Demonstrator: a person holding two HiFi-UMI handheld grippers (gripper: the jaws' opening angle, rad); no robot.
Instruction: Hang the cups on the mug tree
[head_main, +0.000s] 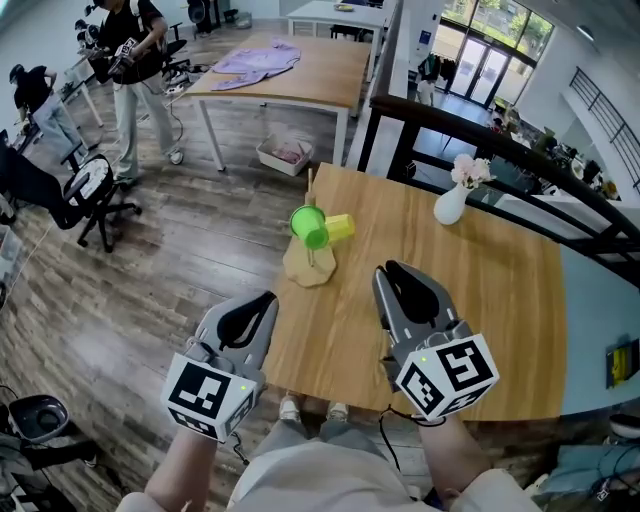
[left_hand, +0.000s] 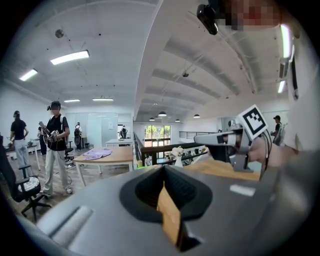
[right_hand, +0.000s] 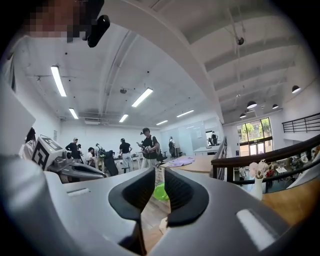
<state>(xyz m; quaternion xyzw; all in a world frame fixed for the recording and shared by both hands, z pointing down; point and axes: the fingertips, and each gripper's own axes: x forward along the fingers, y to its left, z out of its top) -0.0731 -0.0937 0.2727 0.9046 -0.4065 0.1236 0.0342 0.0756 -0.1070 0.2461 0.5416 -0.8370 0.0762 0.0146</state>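
Head view shows one green cup (head_main: 309, 226), one yellow cup (head_main: 339, 228), one mug tree (head_main: 306, 270).

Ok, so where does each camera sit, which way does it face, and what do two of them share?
Head view: on the person's head, facing steeply down at the wooden table and mug tree; the left tool, right tool, forearms and shoes show.
Left gripper view: on the left tool, facing roughly level across the office; its jaws and the right tool show.
Right gripper view: on the right tool, facing the green cup; its jaws and the left tool show.
Shared: all three see the white vase.
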